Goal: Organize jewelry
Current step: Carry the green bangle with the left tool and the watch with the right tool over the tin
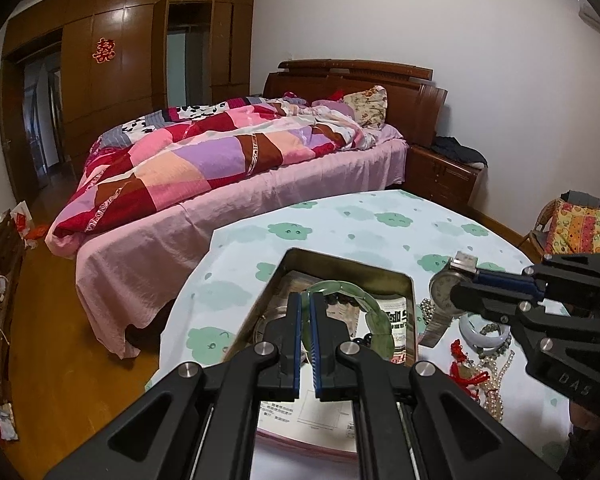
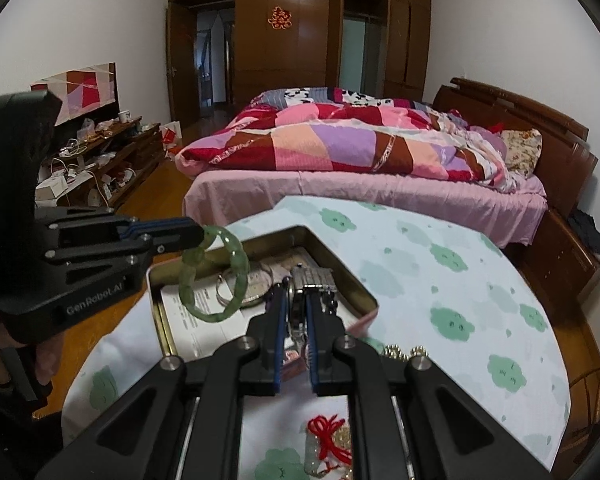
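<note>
A green bangle [image 2: 214, 272] is clamped in the closed left gripper [image 1: 306, 300] above the open tin box [image 1: 408, 280]. A metal wristwatch [image 1: 446, 294] is pinched tight by the right gripper [image 2: 298, 300], over the tin.

Tablecloth [image 2: 440, 280] is showing pale mint with darker green cloud blobs all over. Bangle [image 2: 216, 272] is glowing a mottled translucent green, and the tin [image 1: 410, 304] is looking dull gold inside. Watch [image 1: 444, 292] is coming across silvery with a pale dial. Knot charm [image 2: 328, 436] is popping bright red next to cream pearls [image 1: 496, 384]. Quilt [image 1: 188, 160] is doing pink, lilac, peach and dark red patches over a pink sheet [image 2: 380, 196]. Both grippers are sporting black bodies with blue pads [image 1: 298, 320].
</note>
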Demonstrator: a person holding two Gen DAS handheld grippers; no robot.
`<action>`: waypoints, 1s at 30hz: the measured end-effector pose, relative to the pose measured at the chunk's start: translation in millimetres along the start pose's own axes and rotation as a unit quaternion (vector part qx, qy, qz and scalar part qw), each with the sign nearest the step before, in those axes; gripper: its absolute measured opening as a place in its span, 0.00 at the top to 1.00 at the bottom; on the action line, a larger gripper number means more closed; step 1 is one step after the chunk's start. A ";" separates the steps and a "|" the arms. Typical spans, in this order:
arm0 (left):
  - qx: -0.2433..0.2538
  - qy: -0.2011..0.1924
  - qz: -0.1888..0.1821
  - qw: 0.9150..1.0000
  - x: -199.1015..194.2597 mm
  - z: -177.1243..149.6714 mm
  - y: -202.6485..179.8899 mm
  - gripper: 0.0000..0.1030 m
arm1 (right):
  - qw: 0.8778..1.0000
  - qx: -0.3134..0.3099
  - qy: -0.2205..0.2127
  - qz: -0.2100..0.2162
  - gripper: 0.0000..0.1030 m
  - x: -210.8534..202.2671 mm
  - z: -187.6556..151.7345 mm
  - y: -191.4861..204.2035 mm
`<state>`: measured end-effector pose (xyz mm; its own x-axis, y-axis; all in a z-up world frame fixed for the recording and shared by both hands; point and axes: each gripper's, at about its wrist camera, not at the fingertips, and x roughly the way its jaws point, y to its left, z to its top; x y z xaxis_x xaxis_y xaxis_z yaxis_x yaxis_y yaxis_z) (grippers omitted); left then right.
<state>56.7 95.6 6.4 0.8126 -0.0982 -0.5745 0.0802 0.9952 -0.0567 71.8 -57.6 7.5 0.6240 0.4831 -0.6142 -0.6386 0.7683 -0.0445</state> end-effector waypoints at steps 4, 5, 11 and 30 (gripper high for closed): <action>-0.003 0.001 0.003 1.000 1.7 1.0 3.3 0.97 | 1.000 -0.003 -0.007 -0.001 0.89 -0.6 6.8 1.8; -0.004 0.001 0.003 1.000 1.7 0.9 4.2 0.97 | 1.000 -0.004 -0.008 0.000 0.89 -0.4 8.1 2.8; -0.006 -0.004 0.004 1.000 -2.0 2.4 6.2 0.97 | 1.000 -0.007 -0.019 0.004 0.89 -2.0 15.4 7.4; -0.010 0.021 -0.001 1.000 17.5 -6.0 4.4 0.97 | 1.000 0.005 0.000 0.028 0.89 18.7 8.8 14.2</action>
<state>67.8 98.3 -8.9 0.7871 -0.1007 -0.6086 0.0702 0.9948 -0.0738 78.3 -34.0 2.3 0.5867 0.5259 -0.6158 -0.6685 0.7437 -0.0017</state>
